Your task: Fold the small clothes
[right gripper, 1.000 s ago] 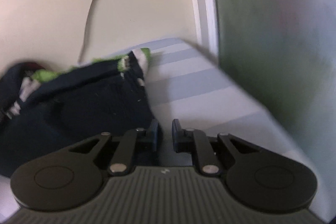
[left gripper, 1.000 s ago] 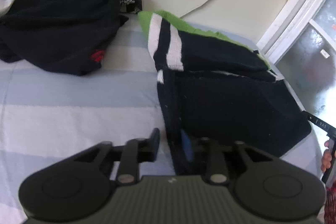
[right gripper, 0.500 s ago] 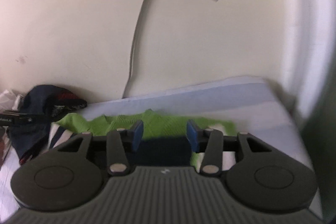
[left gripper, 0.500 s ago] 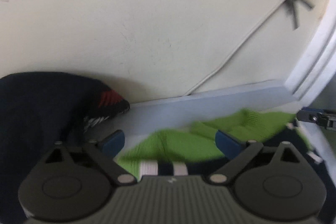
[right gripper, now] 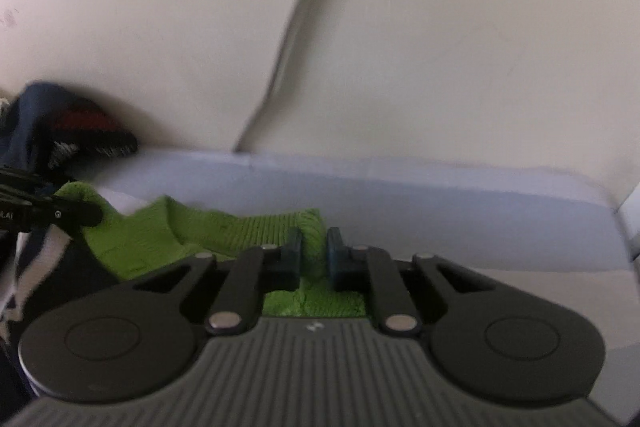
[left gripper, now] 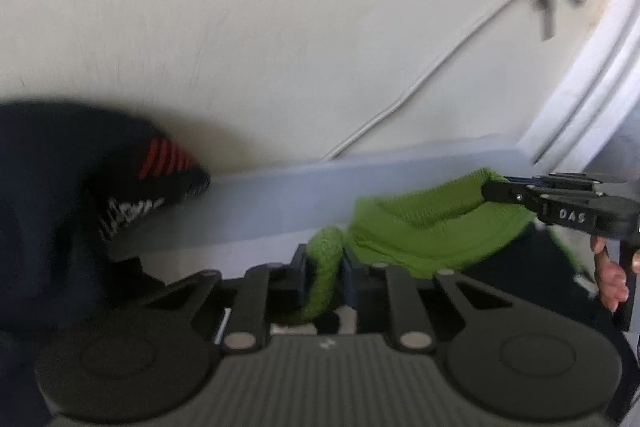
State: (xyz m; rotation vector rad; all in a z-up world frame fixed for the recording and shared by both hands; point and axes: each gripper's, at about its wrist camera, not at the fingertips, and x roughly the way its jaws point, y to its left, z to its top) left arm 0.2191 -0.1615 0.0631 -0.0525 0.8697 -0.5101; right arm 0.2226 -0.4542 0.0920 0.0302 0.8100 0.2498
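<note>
Left wrist view: the left tongs [left gripper: 323,269], angled downward, have just closed and now pinch a rolled green knit edge of the green-and-navy garment [left gripper: 424,227]. To the right, a hand [left gripper: 610,279] holds the right tongs [right gripper: 312,251], which have likewise just closed on the same green edge. The garment lies on a pale striped bed [right gripper: 440,203]. Farther left sits a dark garment [left gripper: 60,195], against a cream wall [left gripper: 280,27].

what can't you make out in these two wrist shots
- Green and navy garment: lower part hidden behind the left gripper body, left wrist view.
- Same garment, right wrist view: right gripper covers its near edge.
- Dark clothes pile: blurred, cut off at left edge.
</note>
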